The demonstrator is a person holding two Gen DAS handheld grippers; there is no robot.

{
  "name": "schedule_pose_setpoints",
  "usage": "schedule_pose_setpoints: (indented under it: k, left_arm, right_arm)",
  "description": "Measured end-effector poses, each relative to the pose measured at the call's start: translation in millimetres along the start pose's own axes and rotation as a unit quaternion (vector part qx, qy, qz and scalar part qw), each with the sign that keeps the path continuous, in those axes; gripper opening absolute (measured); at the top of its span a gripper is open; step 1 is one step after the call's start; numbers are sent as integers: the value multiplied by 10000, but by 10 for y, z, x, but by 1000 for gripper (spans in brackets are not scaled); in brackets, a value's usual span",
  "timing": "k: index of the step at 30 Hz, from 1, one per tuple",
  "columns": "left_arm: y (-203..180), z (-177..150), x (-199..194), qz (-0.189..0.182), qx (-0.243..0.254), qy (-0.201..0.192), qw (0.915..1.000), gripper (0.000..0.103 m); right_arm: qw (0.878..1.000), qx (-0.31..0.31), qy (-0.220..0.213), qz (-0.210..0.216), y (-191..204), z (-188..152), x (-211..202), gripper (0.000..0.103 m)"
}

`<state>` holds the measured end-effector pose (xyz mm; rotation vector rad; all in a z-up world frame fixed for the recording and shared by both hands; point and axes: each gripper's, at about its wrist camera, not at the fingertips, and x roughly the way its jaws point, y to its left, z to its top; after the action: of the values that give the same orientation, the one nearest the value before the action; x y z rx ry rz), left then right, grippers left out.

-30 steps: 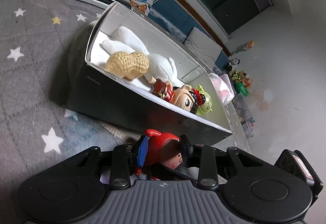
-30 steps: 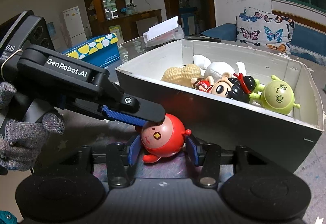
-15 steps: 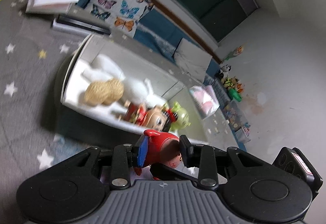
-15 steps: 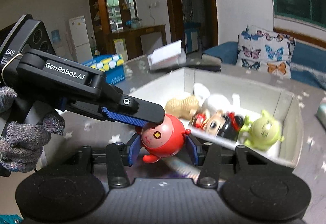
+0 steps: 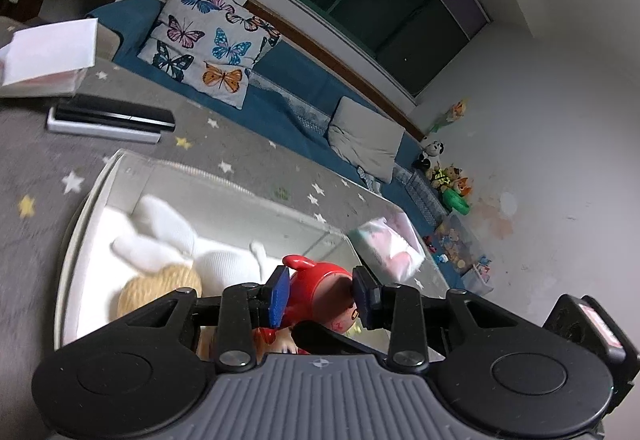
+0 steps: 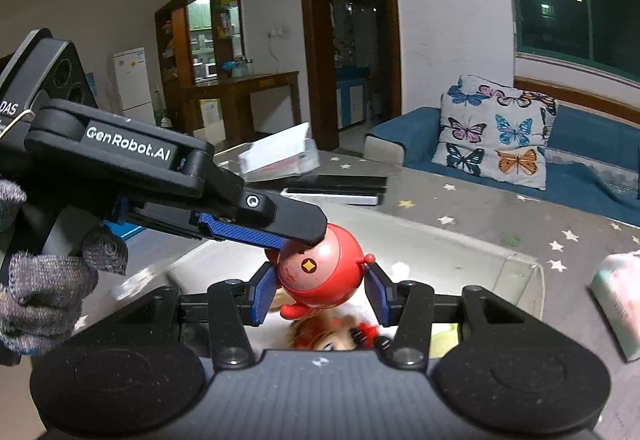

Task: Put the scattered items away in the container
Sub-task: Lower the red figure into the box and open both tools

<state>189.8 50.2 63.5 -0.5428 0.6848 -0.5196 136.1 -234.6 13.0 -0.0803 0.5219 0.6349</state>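
Right wrist: star-patterned grey surface (image 6: 460,208), seemingly carpet.

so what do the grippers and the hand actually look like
Both grippers, left and right, are matte black linkage arms on a ribbed grey base with two round black discs. The pads are blue and textured. The left gripper's side reads "GenRobot.AI" in white, with "DAS" on its body. The hand wears a grey knit glove.
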Motion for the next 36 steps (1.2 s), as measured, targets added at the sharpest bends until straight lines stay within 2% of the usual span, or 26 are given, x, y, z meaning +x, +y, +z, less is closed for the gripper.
schedule_pose_setpoints:
  k: [5, 14, 23, 36]
  left_arm:
    - [108, 97, 248, 0, -99, 99, 9999, 37]
    - [231, 87, 514, 54, -183, 284, 9994, 37]
    - [294, 54, 592, 124, -201, 358, 9991, 37]
    - [287, 68, 552, 213, -196, 390, 9988, 38]
  right_arm:
    - [9998, 160, 120, -40, -214, 50, 201, 48]
    - [9986, 351, 391, -68, -412, -39, 437, 48]
    - [9975, 367, 597, -103, -420, -95, 548, 49]
    - [9976, 462, 499, -143, -423, -103, 456, 50]
